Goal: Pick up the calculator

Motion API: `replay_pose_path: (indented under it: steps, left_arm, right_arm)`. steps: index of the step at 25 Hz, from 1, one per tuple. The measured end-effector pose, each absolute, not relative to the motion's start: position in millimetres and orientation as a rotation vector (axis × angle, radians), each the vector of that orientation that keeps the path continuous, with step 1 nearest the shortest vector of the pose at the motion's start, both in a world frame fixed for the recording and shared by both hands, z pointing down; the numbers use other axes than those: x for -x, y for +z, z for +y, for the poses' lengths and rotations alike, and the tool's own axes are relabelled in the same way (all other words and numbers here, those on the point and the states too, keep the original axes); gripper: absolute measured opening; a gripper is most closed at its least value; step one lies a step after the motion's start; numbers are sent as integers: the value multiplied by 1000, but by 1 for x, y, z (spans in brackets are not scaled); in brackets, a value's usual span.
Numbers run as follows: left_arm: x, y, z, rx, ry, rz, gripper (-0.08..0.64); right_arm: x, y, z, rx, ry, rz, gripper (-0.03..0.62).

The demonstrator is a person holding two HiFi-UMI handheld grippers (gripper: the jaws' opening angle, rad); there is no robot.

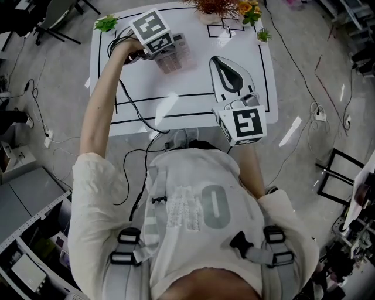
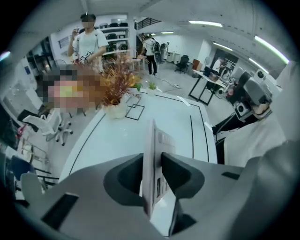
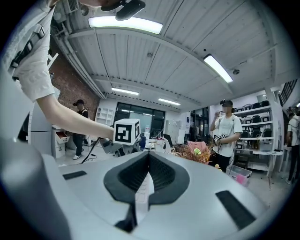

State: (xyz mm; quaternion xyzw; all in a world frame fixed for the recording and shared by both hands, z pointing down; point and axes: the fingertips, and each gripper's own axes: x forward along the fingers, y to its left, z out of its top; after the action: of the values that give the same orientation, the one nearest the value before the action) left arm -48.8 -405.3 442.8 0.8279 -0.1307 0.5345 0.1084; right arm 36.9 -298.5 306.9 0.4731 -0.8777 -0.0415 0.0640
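Note:
The calculator [image 1: 174,57] is a thin grey slab with rows of keys, lifted over the far left part of the white table [image 1: 193,96]. My left gripper [image 1: 167,53] points steeply down and is shut on it. In the left gripper view the calculator [image 2: 151,140] stands on edge between the two dark pads [image 2: 180,173], keys facing right. My right gripper [image 1: 220,63] is held level over the table's right half, apart from the calculator. Its pads [image 3: 164,176] meet at the tips [image 3: 149,157]. A pale strip shows in the gap behind them, and I cannot tell what it is.
A pot of dried flowers [image 1: 217,7] stands at the table's far edge, with small green plants [image 1: 106,23] at the far corners. A black cable [image 1: 132,102] trails from the left gripper across the table. People stand in the room beyond [image 2: 89,42].

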Motion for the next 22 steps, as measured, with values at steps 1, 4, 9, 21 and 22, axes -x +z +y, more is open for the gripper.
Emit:
replay_pose_path:
  steps: [1,4,9,21,22]
  left_arm:
    - [51,436,-407,-2451,1556,-453,124]
    - [59,419,-405,-2469,1507,-615,124]
    - [71,384,-401,-2489,1441,-963,124]
    - [132,214,-385,-2560,521,-2196,124]
    - [140,203,-376,-2534,415,-2268,124]
  right_arm:
    - [-35,304,-297,-1425,-137,-2656,6]
    - [-29,297,-292,-1412,-170,-2671,6]
    - [-18,283,-286,-1399,-241,-2684,6]
    - [-13,251,-289,-1511,-386,-2653,6]
    - [-14,248,-289,-1526,-395,-2651,6]
